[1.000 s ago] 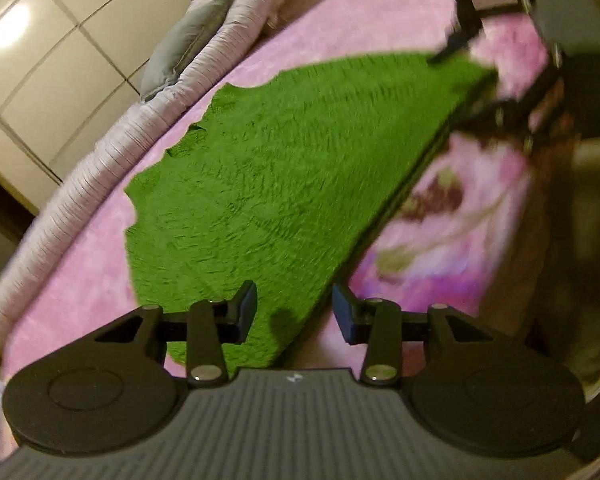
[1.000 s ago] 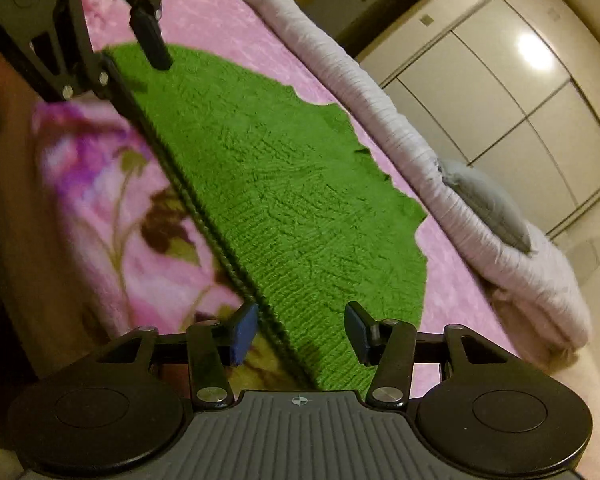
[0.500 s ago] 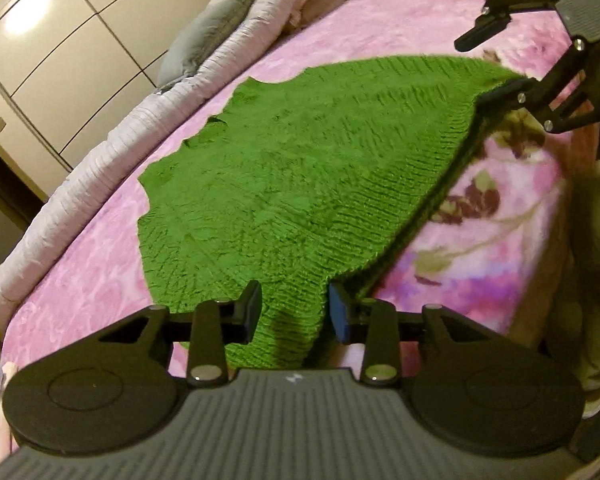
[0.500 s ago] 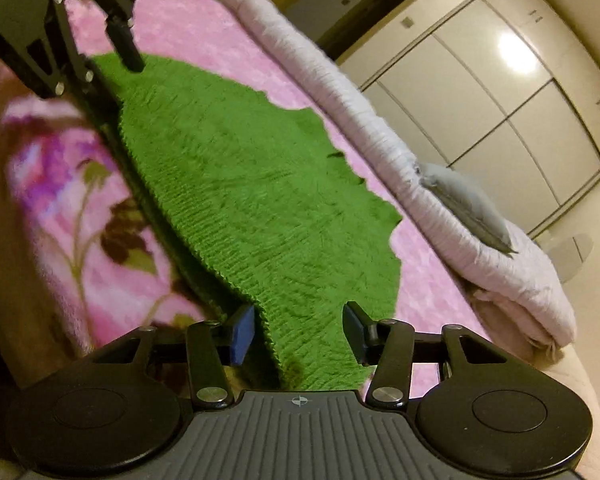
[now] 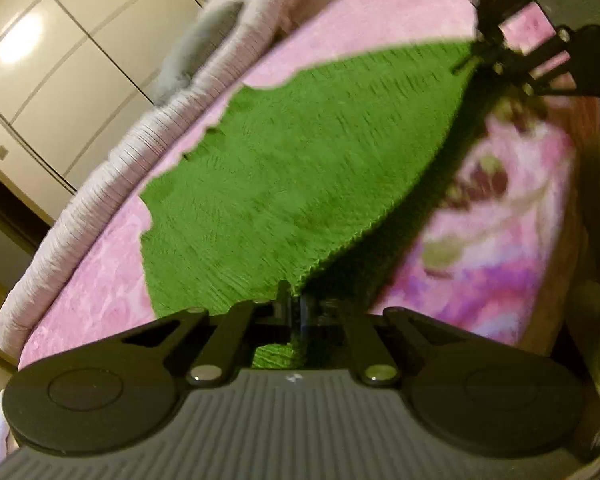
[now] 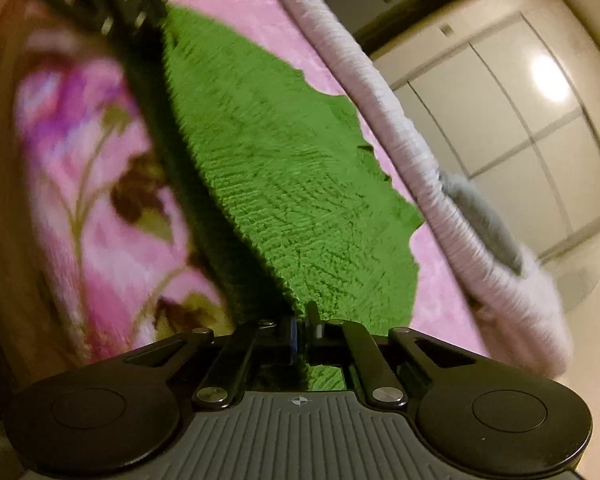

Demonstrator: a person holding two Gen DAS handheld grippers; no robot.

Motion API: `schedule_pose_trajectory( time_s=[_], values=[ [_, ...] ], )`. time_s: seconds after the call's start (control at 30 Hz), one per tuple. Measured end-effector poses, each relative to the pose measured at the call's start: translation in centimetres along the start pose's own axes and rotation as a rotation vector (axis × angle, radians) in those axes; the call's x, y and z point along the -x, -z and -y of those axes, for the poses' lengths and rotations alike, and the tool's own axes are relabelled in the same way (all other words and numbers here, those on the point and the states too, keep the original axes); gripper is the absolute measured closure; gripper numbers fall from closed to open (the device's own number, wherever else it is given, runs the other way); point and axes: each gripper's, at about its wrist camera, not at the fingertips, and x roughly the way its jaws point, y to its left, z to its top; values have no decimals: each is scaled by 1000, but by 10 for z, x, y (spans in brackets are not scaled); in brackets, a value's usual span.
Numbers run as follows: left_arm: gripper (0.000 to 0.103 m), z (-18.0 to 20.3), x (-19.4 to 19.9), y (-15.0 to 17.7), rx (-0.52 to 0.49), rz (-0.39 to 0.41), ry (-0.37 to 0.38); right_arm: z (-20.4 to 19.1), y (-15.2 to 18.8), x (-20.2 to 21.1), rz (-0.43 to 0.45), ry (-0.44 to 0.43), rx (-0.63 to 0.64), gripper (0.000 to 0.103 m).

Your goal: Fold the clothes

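The green knit garment [image 5: 308,168] lies spread on the pink bed blanket [image 5: 92,280], its near edge lifted where the left gripper [image 5: 294,308] and the right gripper [image 6: 300,328] each have jaws clamped on a corner, the rolled white duvet [image 6: 400,128] lying beyond.

green sweater [image 5: 308,168]: coarse matt knit | bed [image 5: 100,280] cover: plush pink fleece | left hand-held gripper [image 5: 294,312]: matt black plastic | wardrobe [image 6: 540,112]: glossy panels

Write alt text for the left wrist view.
The left gripper is shut on the near edge of a green sweater spread over a pink blanket. The right gripper pinches its far corner.
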Motion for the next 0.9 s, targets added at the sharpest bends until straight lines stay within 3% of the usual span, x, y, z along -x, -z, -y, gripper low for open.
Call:
schedule_pose_trajectory(
  time_s=[0.13,0.23,0.3,0.37,0.43,0.47,0.5,0.63,0.73,0.8,0.87,0.9],
  values=[
    [101,-3,6,10,-6,-14,35,9,4,15,-44,-103,-14,102],
    [101,10,-3,19,-92,-53,9,0,7,14,-61,-93,22,102],
    [100,13,-1,14,-94,-58,-2,-1,3,11,-87,-91,14,99],
    [94,-2,8,9,8,-60,65,4,0,11,-122,-118,-17,92],
    [92,-20,20,5,133,-60,147,16,0,18,-151,-156,-75,73],
    [92,-29,25,5,192,-51,171,28,1,22,-136,-179,-167,60],
    [92,-38,31,5,250,-42,194,39,2,26,-120,-201,-258,56],
    [90,-68,32,0,502,-8,202,87,7,41,-57,-284,-633,53],
    [88,-73,10,-6,638,-64,151,105,8,17,-54,-278,-910,53],
    [88,-70,-9,-5,718,-141,136,103,9,-3,-109,-242,-998,53],
    [88,-62,-24,0,776,-235,120,93,14,-21,-239,-195,-1033,53],
    [88,-57,-21,2,797,-242,100,88,17,-22,-261,-181,-1034,53]
  ],
)
